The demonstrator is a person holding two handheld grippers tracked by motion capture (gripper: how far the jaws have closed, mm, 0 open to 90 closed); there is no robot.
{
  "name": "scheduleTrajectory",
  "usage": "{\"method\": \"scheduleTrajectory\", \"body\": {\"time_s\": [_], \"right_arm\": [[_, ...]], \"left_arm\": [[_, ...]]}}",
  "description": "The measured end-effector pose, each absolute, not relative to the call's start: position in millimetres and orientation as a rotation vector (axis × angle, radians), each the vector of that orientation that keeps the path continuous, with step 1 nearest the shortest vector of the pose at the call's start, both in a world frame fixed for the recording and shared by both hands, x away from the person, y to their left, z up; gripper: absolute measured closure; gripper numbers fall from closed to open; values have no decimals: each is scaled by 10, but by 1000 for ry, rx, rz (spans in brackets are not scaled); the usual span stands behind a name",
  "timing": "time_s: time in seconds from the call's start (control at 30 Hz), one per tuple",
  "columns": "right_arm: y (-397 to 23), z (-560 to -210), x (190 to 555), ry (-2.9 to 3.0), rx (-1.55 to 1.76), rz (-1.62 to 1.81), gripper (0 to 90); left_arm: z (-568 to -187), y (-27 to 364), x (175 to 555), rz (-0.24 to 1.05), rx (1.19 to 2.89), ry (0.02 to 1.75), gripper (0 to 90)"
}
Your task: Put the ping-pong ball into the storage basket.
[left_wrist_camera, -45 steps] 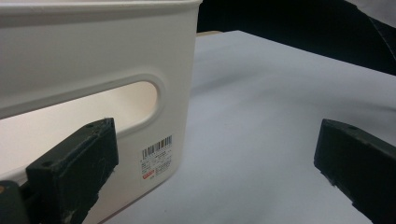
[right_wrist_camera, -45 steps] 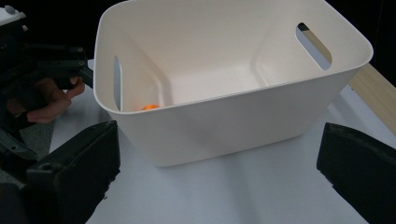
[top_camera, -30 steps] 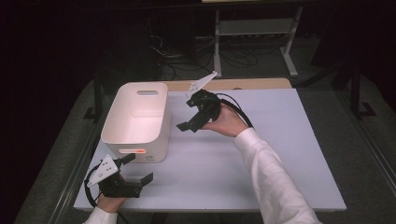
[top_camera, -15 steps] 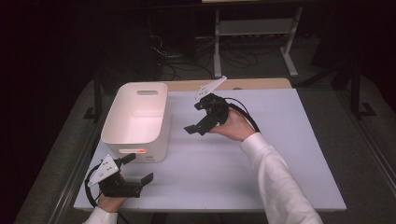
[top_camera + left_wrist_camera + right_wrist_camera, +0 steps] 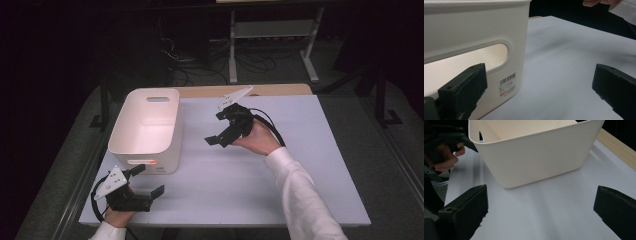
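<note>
Both grippers gape wide, holding nothing. The left gripper [image 5: 145,181] waits by the white bin's [image 5: 145,131] near handle slot [image 5: 491,53]; the right gripper [image 5: 220,127] faces its right wall, likely to lift it together.

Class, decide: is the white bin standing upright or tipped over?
Upright: the white bin sits base-down on the table, its open top facing up.

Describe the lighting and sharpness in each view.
High view: table lit, the surroundings nearly black, the white bin glowing warm inside. Left gripper view: near jaws soft, the bin's barcode label readable. Right gripper view: jaws blurred, the bin wall evenly lit, faint shadow beneath.
</note>
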State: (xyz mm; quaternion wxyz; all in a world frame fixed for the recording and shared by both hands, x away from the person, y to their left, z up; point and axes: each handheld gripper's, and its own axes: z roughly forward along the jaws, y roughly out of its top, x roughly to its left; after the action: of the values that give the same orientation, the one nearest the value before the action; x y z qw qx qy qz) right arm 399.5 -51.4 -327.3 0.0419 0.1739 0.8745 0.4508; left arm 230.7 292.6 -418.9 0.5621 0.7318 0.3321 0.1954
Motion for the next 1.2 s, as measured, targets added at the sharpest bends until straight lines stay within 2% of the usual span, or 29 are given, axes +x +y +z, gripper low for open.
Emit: {"method": "scheduleTrajectory", "body": {"time_s": [1.2], "right_arm": [[-1056,-3407,3865,2588,676,1496,0]], "left_arm": [[-4184,2918,2301,465,1720,798,0]]}}
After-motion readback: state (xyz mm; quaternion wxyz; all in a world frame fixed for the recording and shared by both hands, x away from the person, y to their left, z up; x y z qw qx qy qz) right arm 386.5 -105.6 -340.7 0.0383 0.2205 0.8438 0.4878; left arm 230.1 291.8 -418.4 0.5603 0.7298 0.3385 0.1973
